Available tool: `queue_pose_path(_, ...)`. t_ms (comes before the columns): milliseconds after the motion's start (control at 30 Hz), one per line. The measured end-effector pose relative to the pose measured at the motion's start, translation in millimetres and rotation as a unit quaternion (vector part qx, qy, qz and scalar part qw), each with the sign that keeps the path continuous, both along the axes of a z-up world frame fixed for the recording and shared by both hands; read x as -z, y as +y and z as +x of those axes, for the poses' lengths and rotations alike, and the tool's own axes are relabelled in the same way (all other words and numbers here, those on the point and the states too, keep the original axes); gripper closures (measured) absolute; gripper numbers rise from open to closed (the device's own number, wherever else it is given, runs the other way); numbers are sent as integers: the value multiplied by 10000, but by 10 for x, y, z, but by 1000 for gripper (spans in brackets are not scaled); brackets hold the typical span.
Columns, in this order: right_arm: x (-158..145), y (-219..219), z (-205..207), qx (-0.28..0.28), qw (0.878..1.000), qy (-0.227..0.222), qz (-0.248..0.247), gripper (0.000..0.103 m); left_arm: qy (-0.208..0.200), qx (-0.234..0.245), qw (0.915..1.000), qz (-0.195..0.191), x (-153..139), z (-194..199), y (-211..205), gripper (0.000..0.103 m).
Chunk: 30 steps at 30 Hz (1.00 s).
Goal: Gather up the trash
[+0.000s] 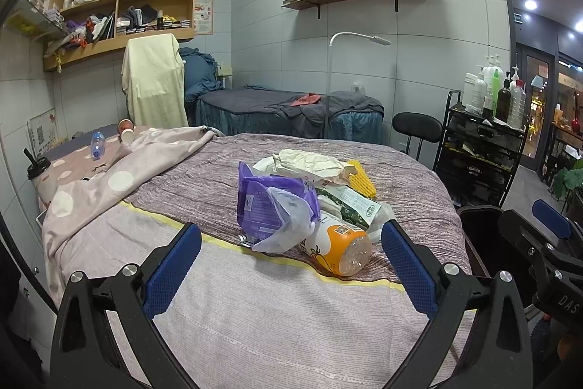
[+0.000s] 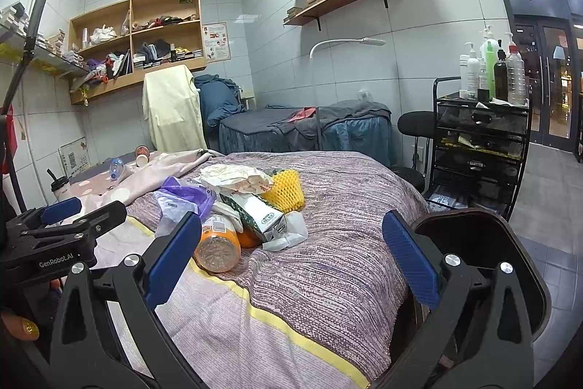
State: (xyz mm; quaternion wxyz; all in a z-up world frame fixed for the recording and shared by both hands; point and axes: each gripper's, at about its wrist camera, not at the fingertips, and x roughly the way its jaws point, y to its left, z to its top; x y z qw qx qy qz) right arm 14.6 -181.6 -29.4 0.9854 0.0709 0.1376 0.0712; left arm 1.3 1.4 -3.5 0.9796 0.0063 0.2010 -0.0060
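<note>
A heap of trash lies mid-bed: a purple packet (image 1: pixel 266 203), an orange-labelled plastic bottle (image 1: pixel 339 250) on its side, a crumpled paper bag (image 1: pixel 309 163), a yellow foam net (image 1: pixel 362 179) and a green-and-white carton (image 1: pixel 349 205). My left gripper (image 1: pixel 291 261) is open, just short of the bottle, nothing between its blue pads. My right gripper (image 2: pixel 291 261) is also open over the striped blanket, right of the bottle (image 2: pixel 218 243) and carton (image 2: pixel 255 212). The left gripper's body shows at the right wrist view's left edge.
A dark round container (image 2: pixel 473 236) stands at the bed's right edge. A small clear bottle (image 1: pixel 97 144), paper cups (image 1: pixel 125 132) and a lidded drink cup (image 1: pixel 38 170) lie at the bed's far left. Beyond are a black cart (image 2: pixel 481 141) with bottles and a stool (image 2: pixel 419 123).
</note>
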Motion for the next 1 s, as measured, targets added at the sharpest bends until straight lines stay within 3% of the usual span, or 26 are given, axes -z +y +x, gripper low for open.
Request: queue_pose_path(1000,25,34,-1,-22,10000,25,25,5,45,25,10000,-5,54,22,16,6)
